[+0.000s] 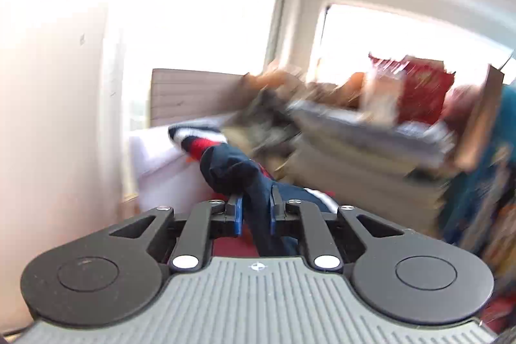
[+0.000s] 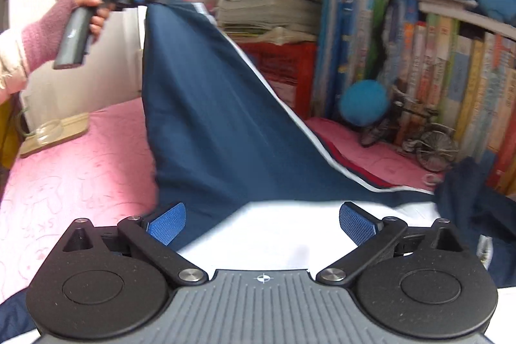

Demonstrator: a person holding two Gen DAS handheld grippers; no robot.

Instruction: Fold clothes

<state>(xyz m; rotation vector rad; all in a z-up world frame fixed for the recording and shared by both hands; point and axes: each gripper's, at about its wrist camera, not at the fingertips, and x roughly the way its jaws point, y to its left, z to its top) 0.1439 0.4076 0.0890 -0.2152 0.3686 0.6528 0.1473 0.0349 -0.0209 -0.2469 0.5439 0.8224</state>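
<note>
Left claw clamps the lifted garment (upper left); right claw gapes; cloth might slip free.

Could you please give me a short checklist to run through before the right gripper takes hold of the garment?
1. Left gripper shut on the navy garment: ok.
2. Garment lifted clear of the pink sheet at the held corner: ok.
3. Right gripper open, jaws wide apart: ok.
4. Cloth between the right jaws: not ok, it only hovers over it.
5. Toy bicycle clear of the garment: ok.
6. Left view sharp: not ok, blurred.
</note>
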